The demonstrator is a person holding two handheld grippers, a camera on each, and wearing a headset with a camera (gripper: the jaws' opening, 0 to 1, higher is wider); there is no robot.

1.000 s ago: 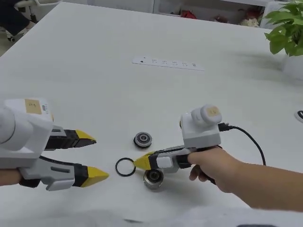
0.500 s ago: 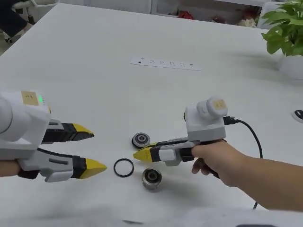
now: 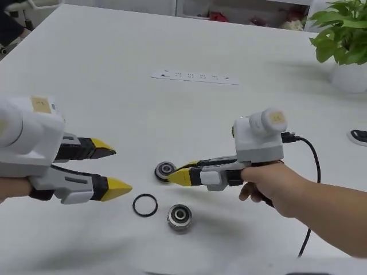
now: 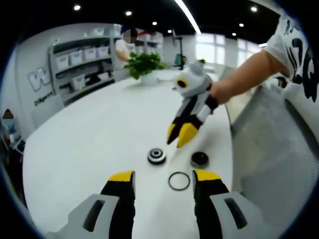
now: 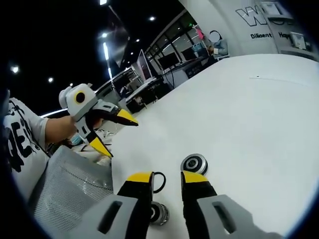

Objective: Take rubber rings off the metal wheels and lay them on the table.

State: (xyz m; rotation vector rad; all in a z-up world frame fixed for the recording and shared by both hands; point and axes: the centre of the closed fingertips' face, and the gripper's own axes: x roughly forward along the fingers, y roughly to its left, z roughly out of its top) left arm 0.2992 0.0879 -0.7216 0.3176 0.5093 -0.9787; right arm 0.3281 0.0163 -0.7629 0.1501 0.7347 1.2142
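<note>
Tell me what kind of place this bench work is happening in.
Probably an office-style lab or workroom: a big white table with a power strip lying on it, a potted plant at its edge, and wall shelves of white storage bins under ceiling spotlights.

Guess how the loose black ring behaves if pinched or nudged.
Thin and lying flat, the rubber ring probably won't roll, but likely flexes oval under a pinch. It looks light, so a nudge would probably slide it on the smooth table.
</note>
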